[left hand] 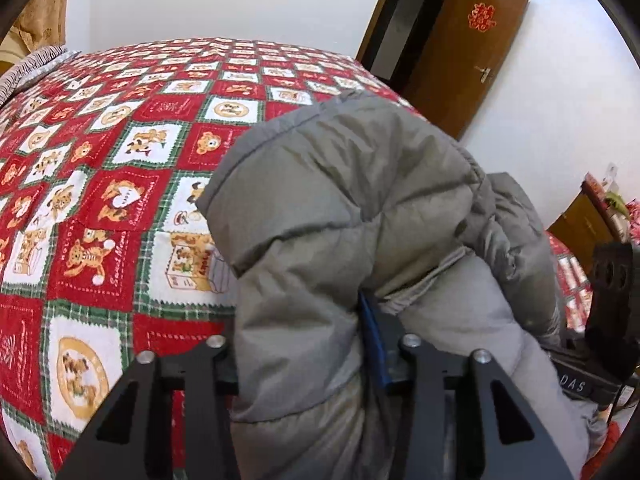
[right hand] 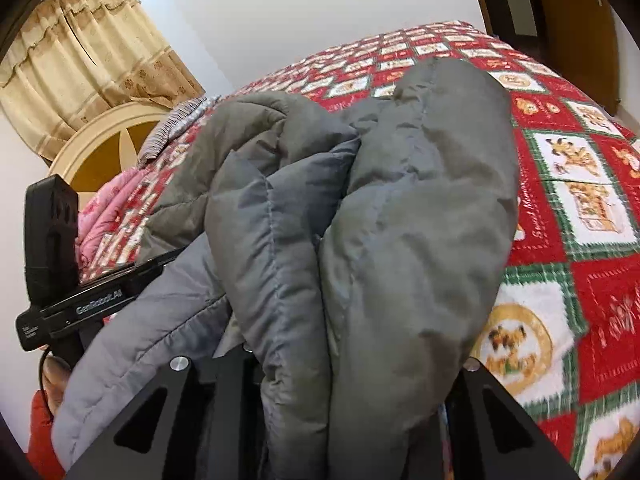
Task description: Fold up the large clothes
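Our left hand-held gripper (left hand: 312,344) has its jaws clamped on a thick fold of the grey puffer jacket (left hand: 360,200), the padded cloth bulging up between the two black finger arms and hiding the tips; a strip of blue pad (left hand: 374,344) shows against the fabric on the inner side of one finger. Our right hand-held gripper (right hand: 340,364) is likewise closed on the same jacket (right hand: 400,220), with bunched quilted folds filling the gap between its arms, so we cannot see its fingertips either. In the right wrist view the left gripper's black body (right hand: 72,308) shows at the left edge with white lettering on it, just beside the jacket, and below it we see part of a hand (right hand: 56,376) and a red sleeve (right hand: 42,432). In the left wrist view the right gripper's black body (left hand: 600,320) sits at the right edge, touching the jacket's far fold. The jacket is gathered up off the bed between both grippers, its bulk draping forward over the red, white and green bear-print bedspread (left hand: 100,200). Farther out we see a striped pillow (right hand: 176,128) near the cream and brown headboard (right hand: 104,140), a pink quilt (right hand: 108,208) beside it, beige curtains (right hand: 80,52) on the wall, and a brown wooden door (left hand: 460,52) bearing a red paper decoration (left hand: 482,16).
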The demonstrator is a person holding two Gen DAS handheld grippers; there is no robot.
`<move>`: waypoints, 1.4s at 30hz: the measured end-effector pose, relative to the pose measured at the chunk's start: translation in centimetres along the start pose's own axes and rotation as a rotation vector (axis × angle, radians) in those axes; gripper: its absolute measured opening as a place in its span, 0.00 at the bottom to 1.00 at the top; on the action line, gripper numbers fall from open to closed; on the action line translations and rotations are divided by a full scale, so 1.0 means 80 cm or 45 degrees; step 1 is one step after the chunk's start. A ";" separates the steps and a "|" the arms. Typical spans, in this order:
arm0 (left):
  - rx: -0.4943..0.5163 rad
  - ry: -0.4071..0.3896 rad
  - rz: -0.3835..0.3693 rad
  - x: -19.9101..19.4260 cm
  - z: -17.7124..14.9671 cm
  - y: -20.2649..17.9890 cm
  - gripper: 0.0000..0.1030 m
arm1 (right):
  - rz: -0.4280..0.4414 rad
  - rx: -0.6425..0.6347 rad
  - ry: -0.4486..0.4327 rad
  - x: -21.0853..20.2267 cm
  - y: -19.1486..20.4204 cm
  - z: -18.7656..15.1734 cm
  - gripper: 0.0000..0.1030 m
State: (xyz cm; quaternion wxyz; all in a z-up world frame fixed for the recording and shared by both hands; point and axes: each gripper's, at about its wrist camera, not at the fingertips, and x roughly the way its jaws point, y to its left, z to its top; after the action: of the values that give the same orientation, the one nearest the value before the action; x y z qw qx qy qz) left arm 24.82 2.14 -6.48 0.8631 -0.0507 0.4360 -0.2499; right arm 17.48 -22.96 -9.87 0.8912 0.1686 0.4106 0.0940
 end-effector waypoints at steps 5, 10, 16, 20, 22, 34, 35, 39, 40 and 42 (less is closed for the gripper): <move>-0.006 -0.028 -0.078 -0.033 -0.011 -0.017 0.38 | 0.025 0.044 -0.068 -0.053 0.013 -0.022 0.24; 0.045 -0.079 -0.151 -0.075 -0.015 -0.052 0.38 | 0.017 0.036 -0.166 -0.120 0.033 -0.041 0.24; 0.112 -0.123 -0.273 -0.109 -0.003 -0.114 0.38 | 0.002 0.066 -0.305 -0.217 0.026 -0.048 0.24; 0.153 -0.103 -0.321 -0.097 0.006 -0.167 0.38 | -0.091 0.036 -0.376 -0.277 0.007 -0.051 0.24; 0.162 -0.077 -0.338 -0.079 0.010 -0.195 0.38 | -0.144 0.037 -0.386 -0.293 -0.011 -0.050 0.24; 0.241 0.076 -0.186 0.073 0.037 -0.268 0.38 | -0.290 0.156 -0.305 -0.250 -0.163 -0.026 0.24; 0.242 0.087 -0.163 0.084 0.037 -0.269 0.38 | -0.291 0.169 -0.284 -0.239 -0.175 -0.021 0.24; 0.223 0.124 -0.097 0.124 0.043 -0.261 0.38 | -0.318 0.185 -0.203 -0.197 -0.207 -0.009 0.24; 0.216 0.123 -0.090 0.130 0.044 -0.258 0.38 | -0.310 0.200 -0.193 -0.190 -0.216 -0.007 0.24; 0.204 0.125 -0.088 0.136 0.045 -0.255 0.40 | -0.286 0.249 -0.182 -0.183 -0.233 -0.006 0.24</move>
State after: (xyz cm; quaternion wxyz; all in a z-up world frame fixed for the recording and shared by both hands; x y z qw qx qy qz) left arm 25.11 -21.26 -5.90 0.8328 0.0157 0.4545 -0.3157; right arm 8.19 -44.56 -6.97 0.9023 0.2138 0.3696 -0.0588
